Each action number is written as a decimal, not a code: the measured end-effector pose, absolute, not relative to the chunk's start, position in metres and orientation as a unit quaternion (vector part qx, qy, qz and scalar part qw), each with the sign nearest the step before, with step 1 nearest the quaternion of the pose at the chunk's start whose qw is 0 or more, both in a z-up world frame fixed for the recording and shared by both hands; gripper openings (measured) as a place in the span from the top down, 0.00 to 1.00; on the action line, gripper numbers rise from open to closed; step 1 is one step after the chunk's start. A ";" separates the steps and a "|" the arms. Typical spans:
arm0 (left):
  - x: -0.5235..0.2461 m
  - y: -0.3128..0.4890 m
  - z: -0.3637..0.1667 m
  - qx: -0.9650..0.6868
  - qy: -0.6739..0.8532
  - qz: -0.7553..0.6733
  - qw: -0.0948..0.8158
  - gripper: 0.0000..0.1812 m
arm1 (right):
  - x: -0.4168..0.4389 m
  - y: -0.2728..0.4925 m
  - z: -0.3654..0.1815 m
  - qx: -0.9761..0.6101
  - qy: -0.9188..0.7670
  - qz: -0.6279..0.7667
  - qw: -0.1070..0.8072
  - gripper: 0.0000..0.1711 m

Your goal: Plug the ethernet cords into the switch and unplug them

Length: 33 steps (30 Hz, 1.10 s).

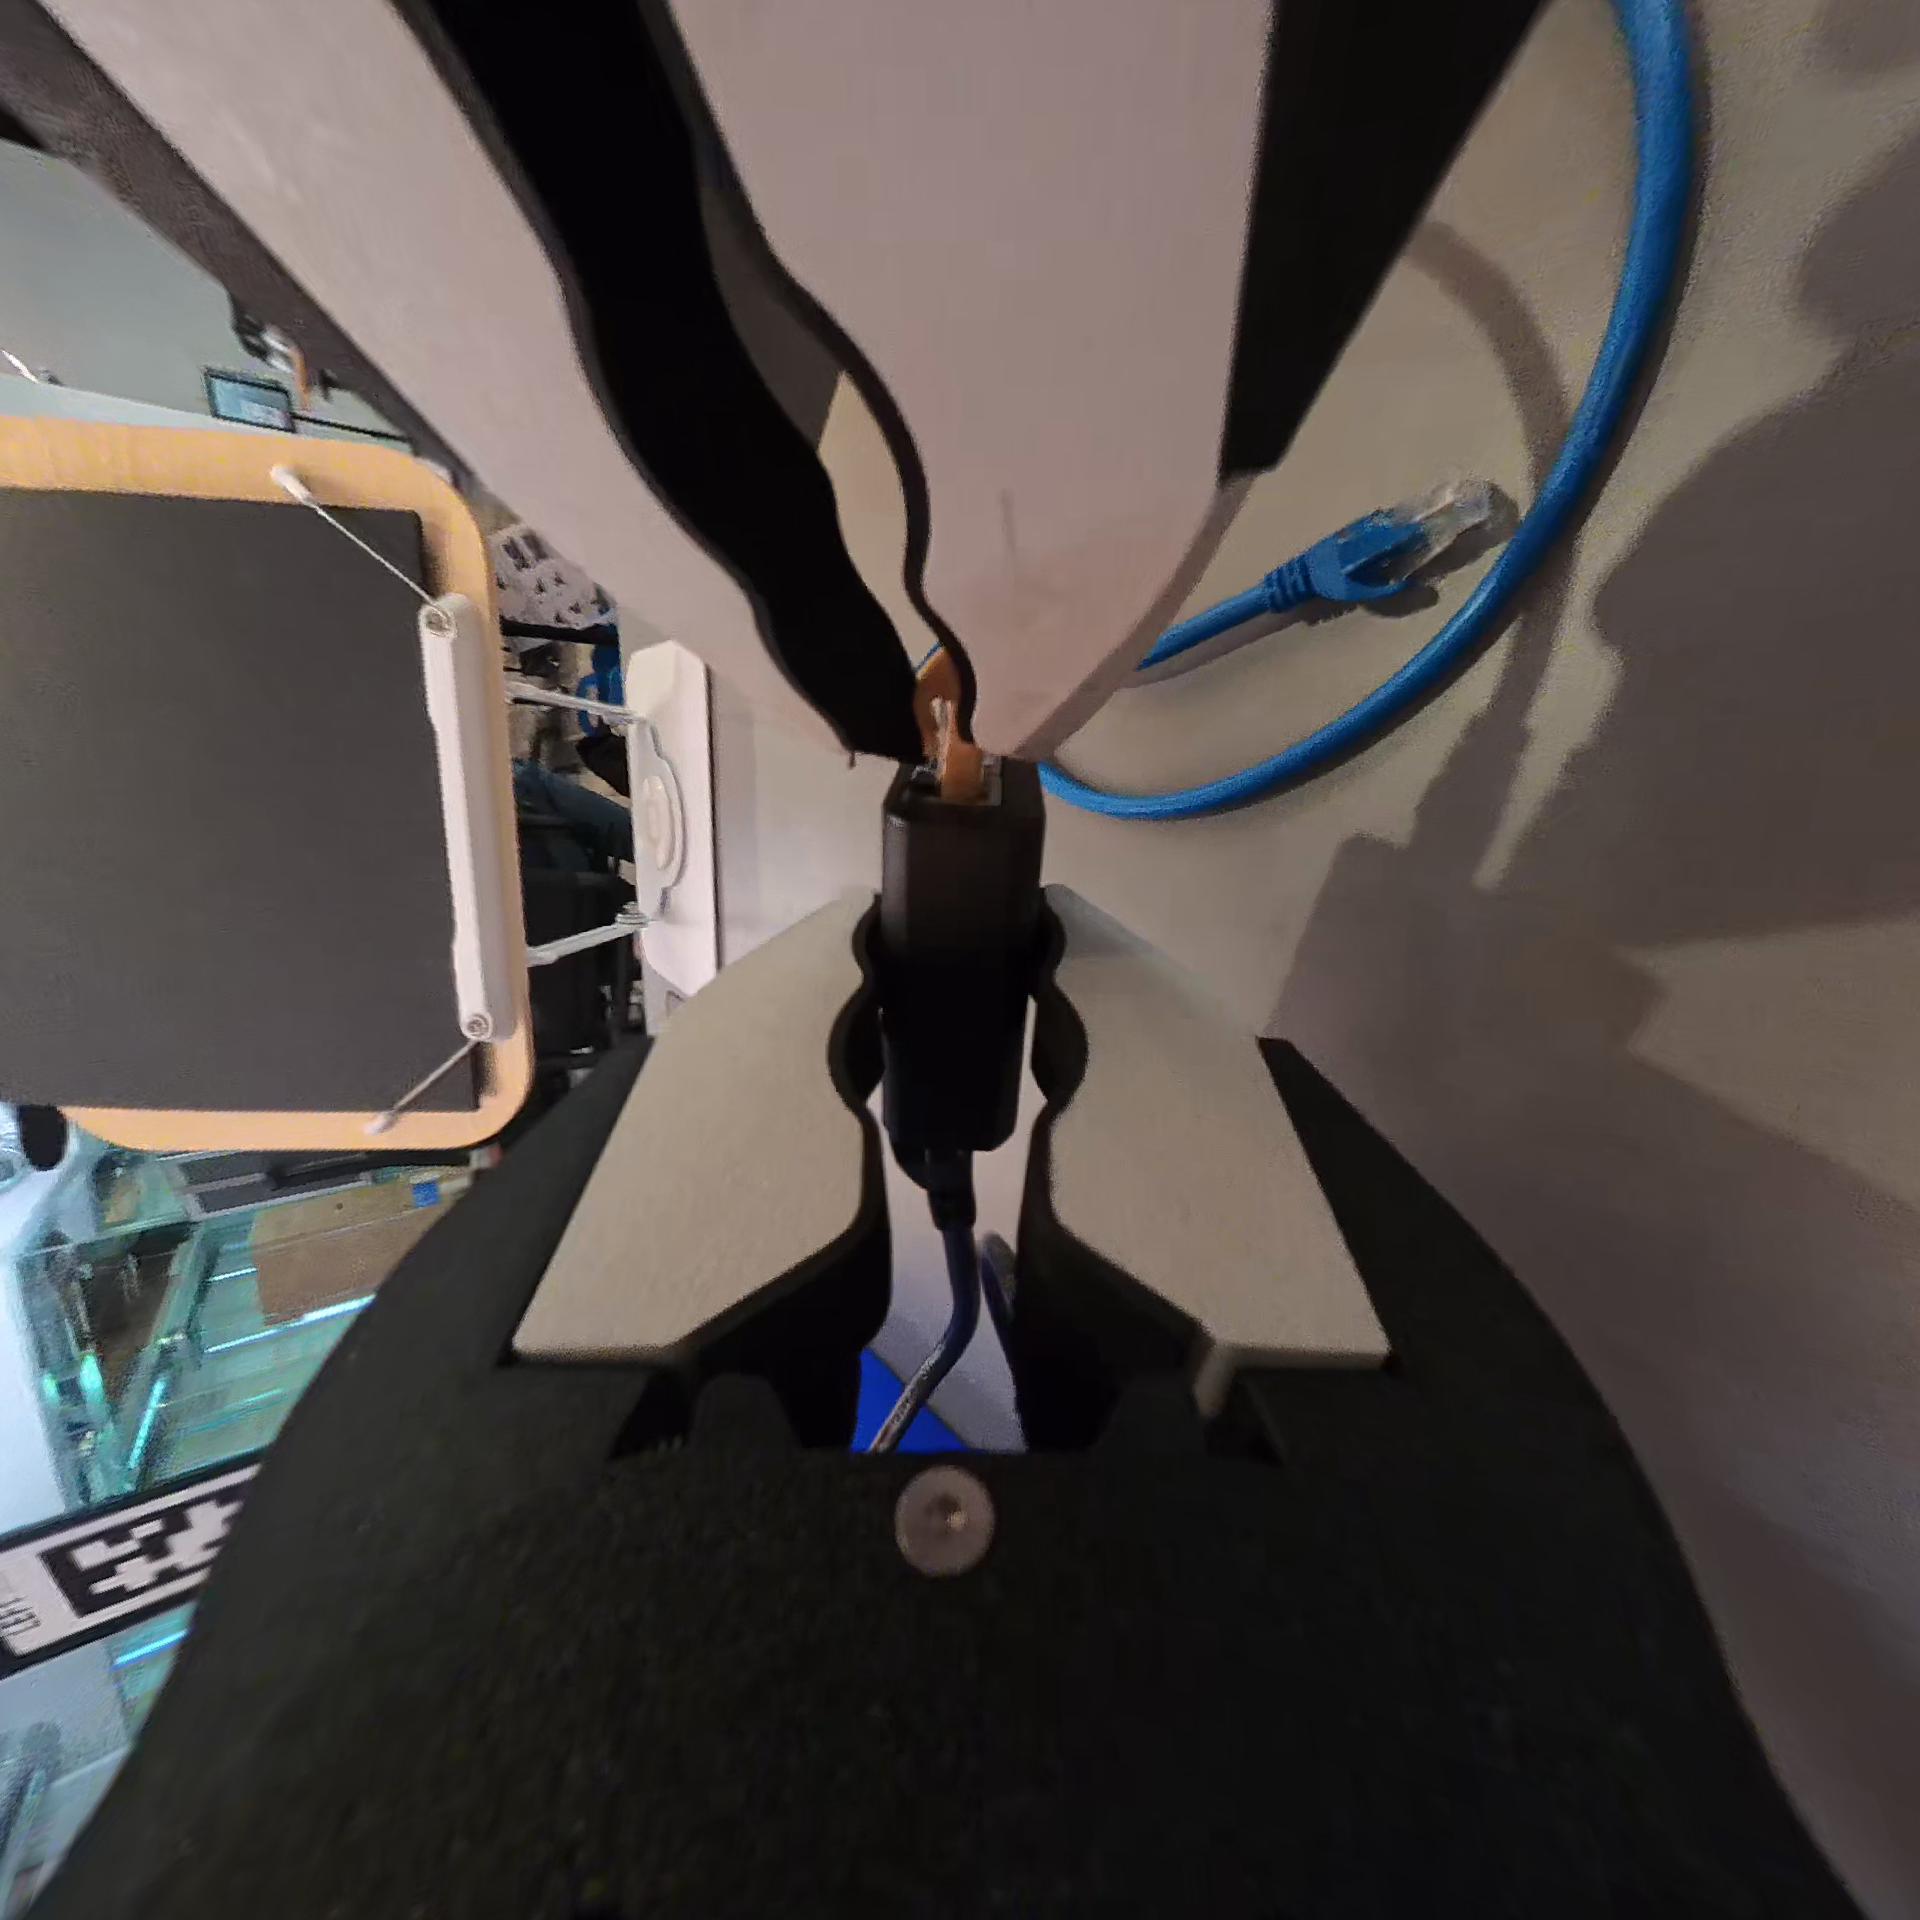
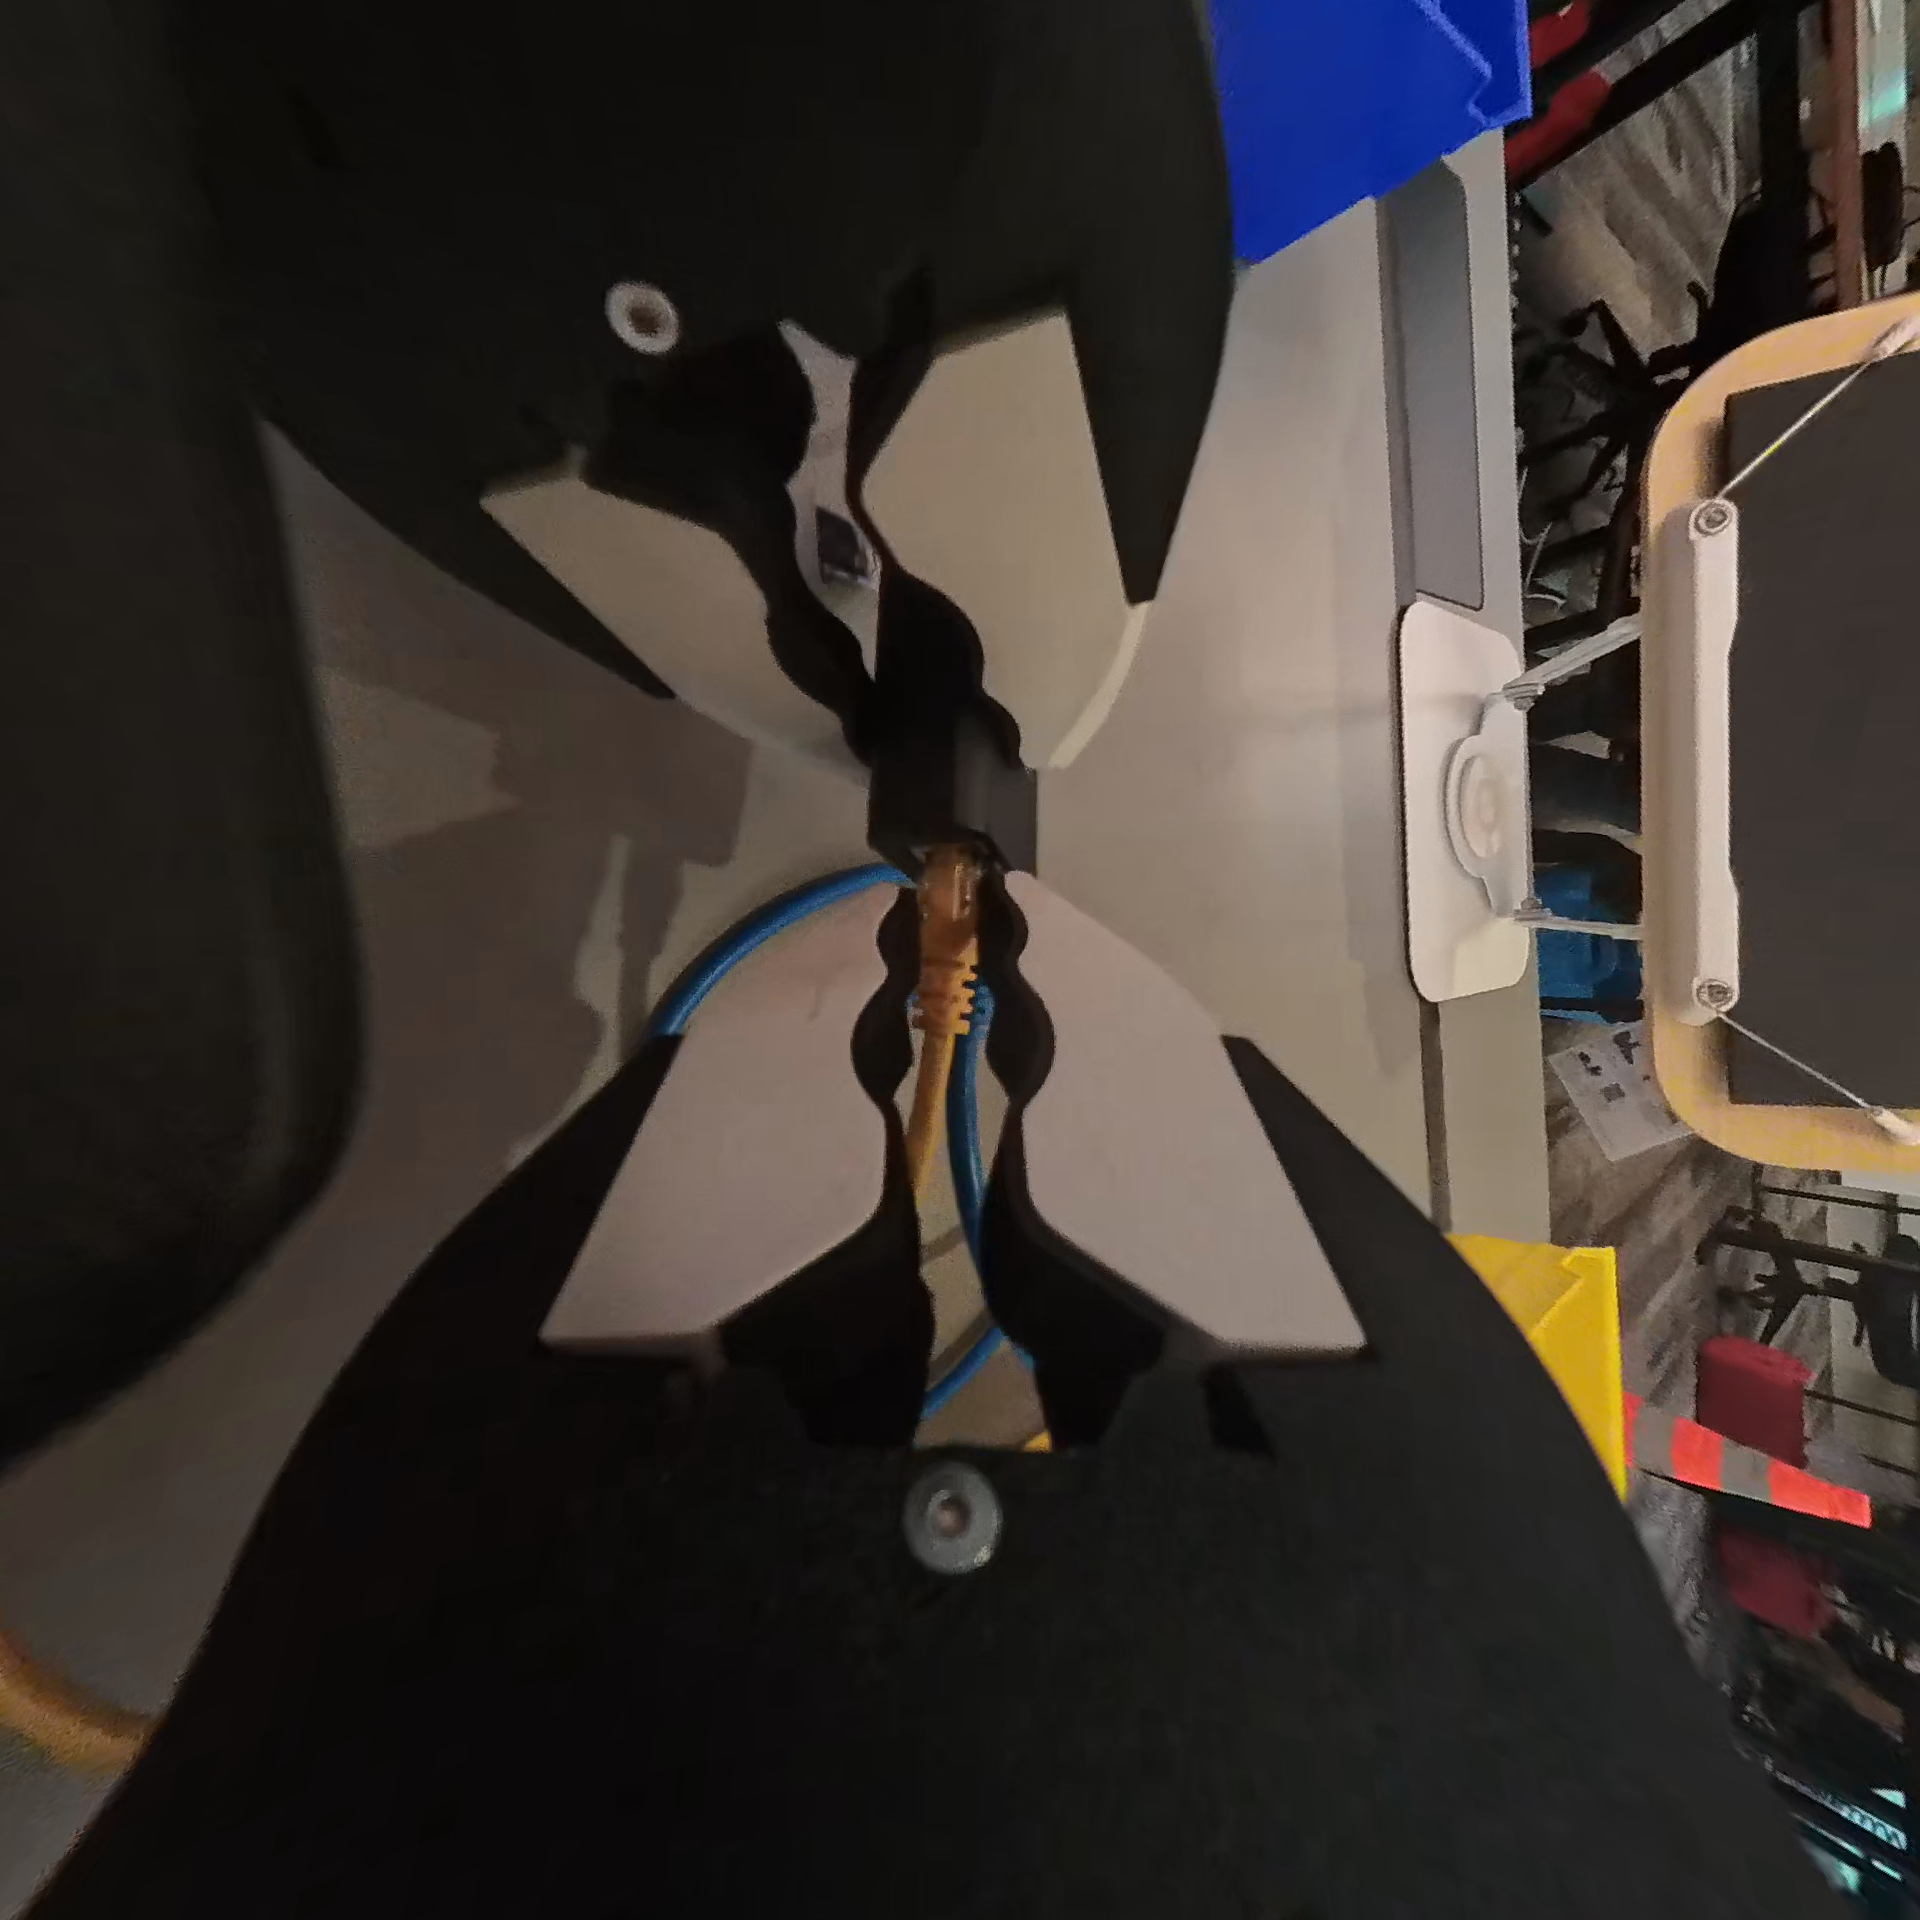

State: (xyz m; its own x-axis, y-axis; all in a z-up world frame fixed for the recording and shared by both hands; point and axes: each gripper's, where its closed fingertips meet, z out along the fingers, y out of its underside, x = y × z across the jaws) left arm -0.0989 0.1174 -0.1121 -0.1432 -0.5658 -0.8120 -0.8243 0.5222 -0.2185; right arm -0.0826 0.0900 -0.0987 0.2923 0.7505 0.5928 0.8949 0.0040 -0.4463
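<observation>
My left gripper [image 1: 956,920] is shut on a small black switch [image 1: 958,935], held above the grey table, with a dark cable trailing from its back end. My right gripper [image 2: 951,894] is shut on the boot of an orange ethernet cord's plug [image 2: 945,951]. The plug's tip sits in the mouth of the switch's port [image 2: 951,821]; how deep it goes is hidden. In the left wrist view the right gripper [image 1: 940,743] comes in from the top with the orange plug [image 1: 943,727]. A blue ethernet cord [image 1: 1621,436] lies looped on the table, its plug [image 1: 1439,525] free.
A wood-framed black panel [image 1: 208,800] on a white stand [image 2: 1465,800] is at the table's edge. A blue bin [image 2: 1371,104] and a yellow bin [image 2: 1548,1320] sit near that edge. The blue cord runs under my right gripper [image 2: 727,945]. The grey table [image 1: 1558,1195] extends to the right. My two grippers' fingertips are within a few centimetres of each other.
</observation>
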 end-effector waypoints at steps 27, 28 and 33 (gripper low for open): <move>-0.095 0.129 -0.093 -0.402 0.699 0.225 0.547 0.87 | -0.078 0.077 -0.082 -0.812 -0.298 0.209 0.456 0.94; -0.095 0.129 -0.092 -0.404 0.697 0.225 0.549 0.87 | -0.078 0.077 -0.082 -0.811 -0.295 0.219 0.456 0.95; -0.095 0.129 -0.097 -0.415 0.705 0.188 0.543 0.86 | -0.076 0.077 -0.086 -0.813 -0.291 0.247 0.439 0.95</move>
